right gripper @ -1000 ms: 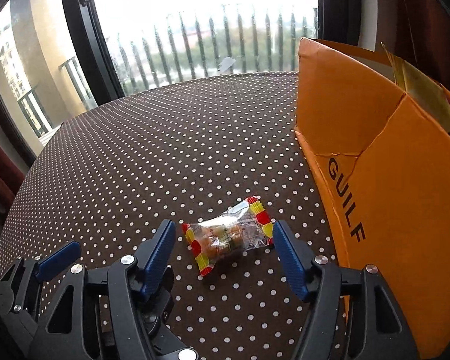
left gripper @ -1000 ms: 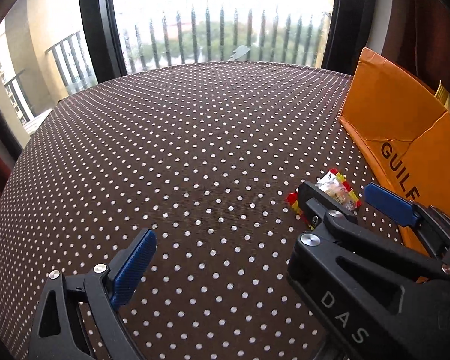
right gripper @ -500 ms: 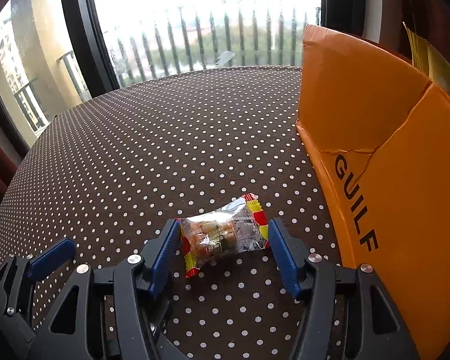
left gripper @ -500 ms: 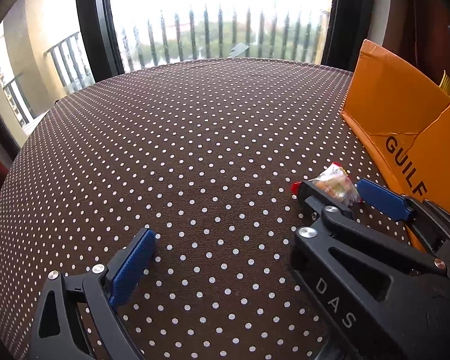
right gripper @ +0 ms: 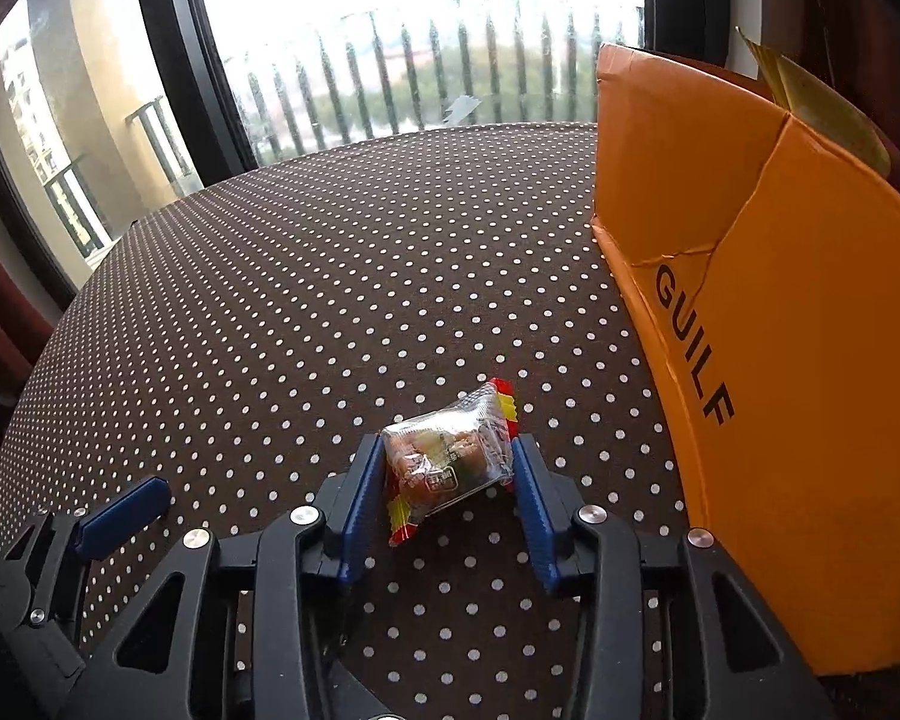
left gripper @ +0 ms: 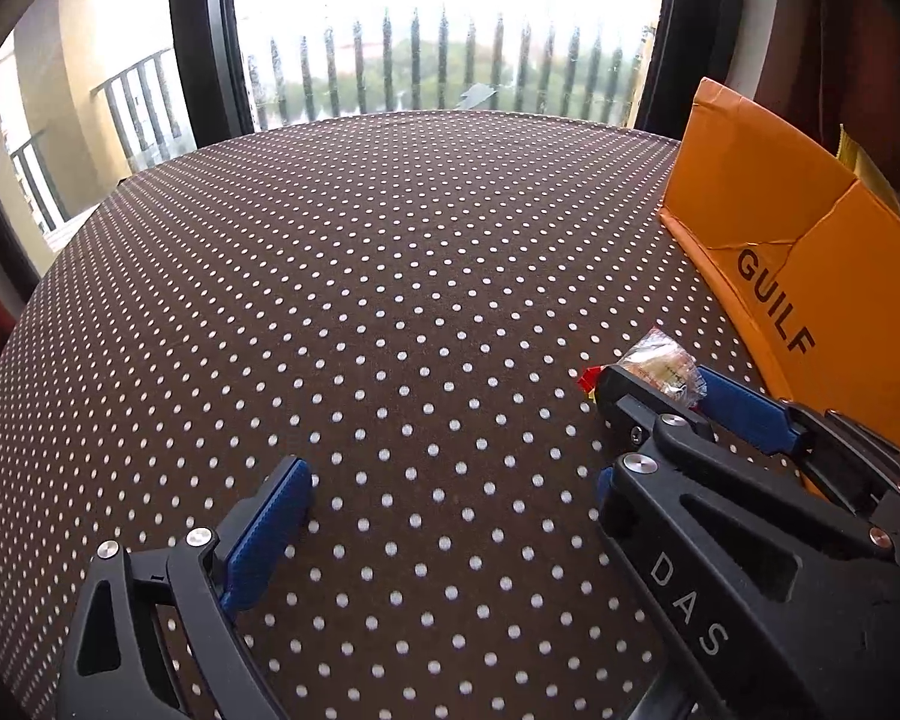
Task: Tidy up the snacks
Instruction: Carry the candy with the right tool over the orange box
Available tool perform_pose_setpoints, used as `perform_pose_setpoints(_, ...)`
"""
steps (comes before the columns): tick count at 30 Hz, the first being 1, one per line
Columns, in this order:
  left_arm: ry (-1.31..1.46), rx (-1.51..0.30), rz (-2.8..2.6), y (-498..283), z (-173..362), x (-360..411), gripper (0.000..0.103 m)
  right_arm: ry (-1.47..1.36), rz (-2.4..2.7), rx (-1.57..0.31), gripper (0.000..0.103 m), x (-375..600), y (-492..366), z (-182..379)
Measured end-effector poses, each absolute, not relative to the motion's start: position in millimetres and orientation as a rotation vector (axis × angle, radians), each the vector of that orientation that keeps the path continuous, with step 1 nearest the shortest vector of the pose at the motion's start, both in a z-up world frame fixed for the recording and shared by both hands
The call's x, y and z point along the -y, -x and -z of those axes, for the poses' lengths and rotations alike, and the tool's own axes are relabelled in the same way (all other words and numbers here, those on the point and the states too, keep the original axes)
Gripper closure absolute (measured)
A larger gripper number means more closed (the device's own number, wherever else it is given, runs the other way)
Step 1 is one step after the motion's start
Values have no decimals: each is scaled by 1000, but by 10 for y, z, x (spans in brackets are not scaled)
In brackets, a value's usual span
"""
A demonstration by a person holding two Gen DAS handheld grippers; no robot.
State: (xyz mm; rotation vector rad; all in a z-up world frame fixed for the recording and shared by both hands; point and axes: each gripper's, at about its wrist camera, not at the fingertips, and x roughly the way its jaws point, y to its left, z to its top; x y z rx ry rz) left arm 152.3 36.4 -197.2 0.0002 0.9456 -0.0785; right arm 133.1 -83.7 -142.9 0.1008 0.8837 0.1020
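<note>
A clear snack packet with red and yellow ends [right gripper: 447, 456] is squeezed between the blue pads of my right gripper [right gripper: 447, 468], which is shut on it just above the dotted tablecloth. The packet also shows in the left wrist view [left gripper: 660, 367], partly hidden behind the right gripper. My left gripper [left gripper: 450, 480] is open and empty; its left pad [left gripper: 267, 531] hovers low over the cloth, to the left of the right gripper. An orange cardboard box marked GUILF [right gripper: 768, 324] stands open at the right.
The table wears a brown cloth with white dots [left gripper: 360, 300]. Behind it is a window with a railing [left gripper: 438, 66]. The orange box [left gripper: 810, 264] shows at the right, with a yellow packet edge [right gripper: 810, 96] sticking above its rim.
My right gripper has closed its pads onto the snack packet, which bunched up and tilted between them. The left gripper has stayed open and barely shifted.
</note>
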Motion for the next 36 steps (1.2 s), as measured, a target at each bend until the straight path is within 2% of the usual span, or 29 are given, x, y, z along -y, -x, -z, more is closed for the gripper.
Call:
perform_pose_setpoints(12,3,-879,76,-1256,1696,-312,7,-99,-125,-831,58,909,-1036,1206)
perform_pose_setpoints(27,5,-761,76,-862,1135,-273,7,-83,-134,-718,58,965,-663,666)
perform_pose_setpoints(36,-17,-673,66,-642,786,-171,3,-74,-139,-633,58,1047,-542,334)
